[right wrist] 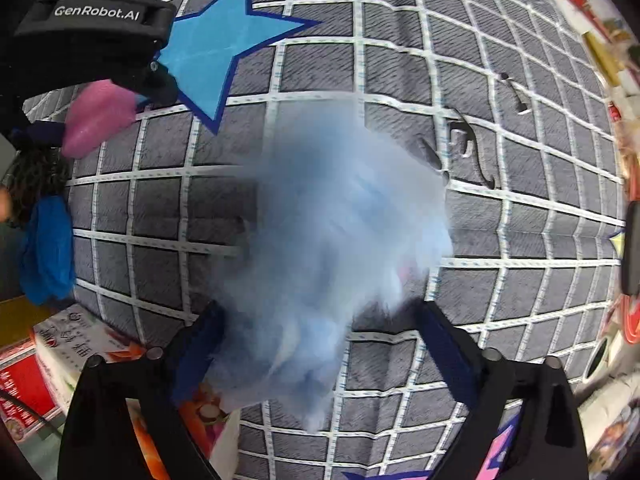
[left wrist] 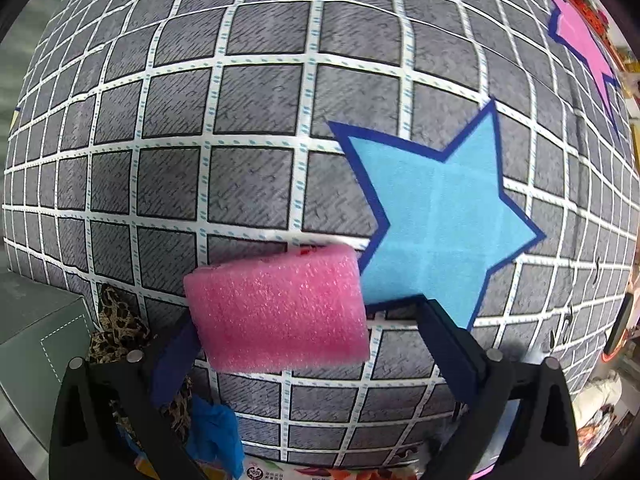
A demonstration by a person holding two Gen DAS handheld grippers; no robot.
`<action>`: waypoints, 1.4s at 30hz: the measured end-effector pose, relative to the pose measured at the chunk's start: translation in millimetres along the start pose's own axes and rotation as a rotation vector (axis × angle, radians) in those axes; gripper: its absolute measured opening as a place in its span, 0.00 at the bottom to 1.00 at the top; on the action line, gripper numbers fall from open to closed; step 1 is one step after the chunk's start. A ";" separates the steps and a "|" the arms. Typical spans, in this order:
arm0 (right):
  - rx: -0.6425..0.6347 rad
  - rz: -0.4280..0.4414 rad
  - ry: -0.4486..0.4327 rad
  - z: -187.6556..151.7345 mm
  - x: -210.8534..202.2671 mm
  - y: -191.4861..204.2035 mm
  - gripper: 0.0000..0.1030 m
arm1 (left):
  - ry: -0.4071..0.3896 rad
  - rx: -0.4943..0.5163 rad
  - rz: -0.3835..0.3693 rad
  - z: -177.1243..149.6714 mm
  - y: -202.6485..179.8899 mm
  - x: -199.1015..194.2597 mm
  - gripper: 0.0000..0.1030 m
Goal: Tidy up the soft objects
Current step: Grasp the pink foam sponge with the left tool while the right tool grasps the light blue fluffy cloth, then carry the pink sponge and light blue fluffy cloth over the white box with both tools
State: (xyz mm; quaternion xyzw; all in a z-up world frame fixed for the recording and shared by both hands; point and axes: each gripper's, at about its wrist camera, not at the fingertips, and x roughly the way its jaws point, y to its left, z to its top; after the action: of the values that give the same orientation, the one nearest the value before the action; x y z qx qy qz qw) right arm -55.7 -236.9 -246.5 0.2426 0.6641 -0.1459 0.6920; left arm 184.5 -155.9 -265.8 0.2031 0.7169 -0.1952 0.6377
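Over a grey mat (left wrist: 256,92) ruled into squares by white tape lines, both grippers point down. Between the fingers of the left gripper (left wrist: 304,332) sits a pink foam block (left wrist: 280,312), bubbly in texture; its left end lies against the left blue pad (left wrist: 172,364), while a clear gap shows between its right end and the right pad, so the jaws stand spread and do not pinch it. Whether the block rests on the mat or hangs above it cannot be told. Just beside the block, to its right, a light blue star (left wrist: 440,216) with a dark blue border lies flat on the mat, and a pink star (left wrist: 584,44) with the same border lies near the far edge. A leopard-print cloth (left wrist: 116,320) and a crumpled blue cloth (left wrist: 216,436) lie bunched at the mat's near left corner, beside a grey-green box (left wrist: 36,320).

From the right wrist view, the right gripper (right wrist: 320,328) has its jaws wide apart, with a pale blue, fluffy soft thing (right wrist: 340,240) between and beyond them, too blurred to identify; whether the pads touch it cannot be told. On the left gripper's black body, white lettering reads "GenRobot.AI" (right wrist: 96,12). A printed package (right wrist: 68,344) with red panels and Chinese characters lies at the mat's edge; its writing is too small to read.
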 end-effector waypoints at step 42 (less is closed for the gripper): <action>0.241 0.067 -0.139 -134.7 -101.0 65.0 0.28 | -0.310 0.797 -0.080 -276.5 -26.9 -145.1 0.72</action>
State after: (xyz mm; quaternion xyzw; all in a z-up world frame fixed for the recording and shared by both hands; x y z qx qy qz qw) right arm -143.5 -123.2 -137.4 0.3352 0.5839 -0.2177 0.7067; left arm -45.8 -35.6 -90.6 0.3738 0.4883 -0.5099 0.6015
